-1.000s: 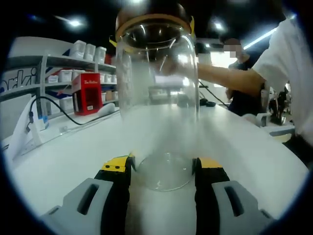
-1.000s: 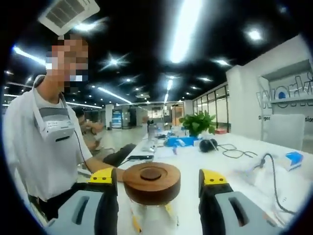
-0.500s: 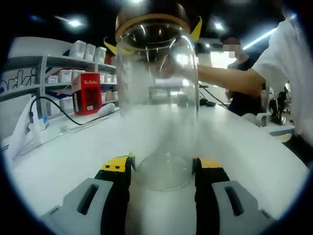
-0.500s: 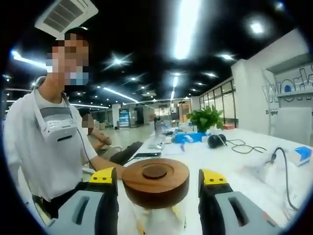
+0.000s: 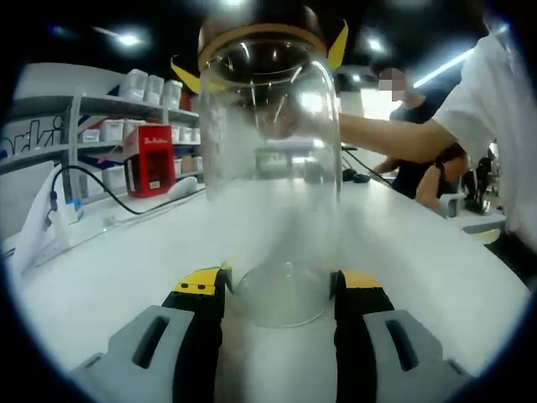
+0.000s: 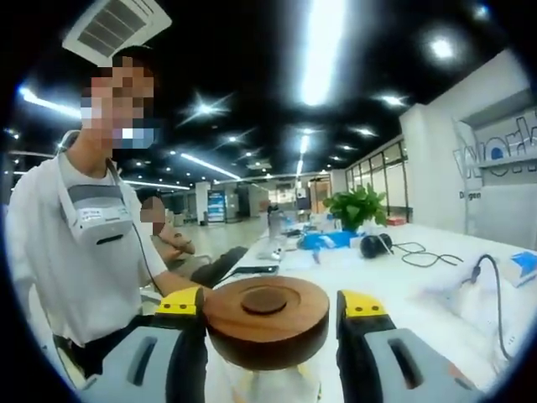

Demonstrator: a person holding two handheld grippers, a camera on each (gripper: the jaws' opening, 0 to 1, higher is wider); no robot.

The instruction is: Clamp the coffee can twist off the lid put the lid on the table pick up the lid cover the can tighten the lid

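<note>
Closed in around wooden lid [image 6: 267, 322] with right gripper [image 6: 270, 306], now touching both sides. Clamping glass can [image 5: 270, 180] base with left gripper [image 5: 280, 285] on white surface [image 5: 126, 269]; ready to twist.

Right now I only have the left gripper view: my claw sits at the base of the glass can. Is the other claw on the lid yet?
Observer: In the right gripper view, the right claw straddles the wooden lid, one jaw on each side, very close to its rim. I cannot tell if they press it.
Operator: Is the lid seated on the can?
Observer: Yes, it sits level on the can's mouth, with glass showing just beneath it.
Operator: What lies beyond the lid?
Observer: A potted plant and black headphones stand farther along the white table.
</note>
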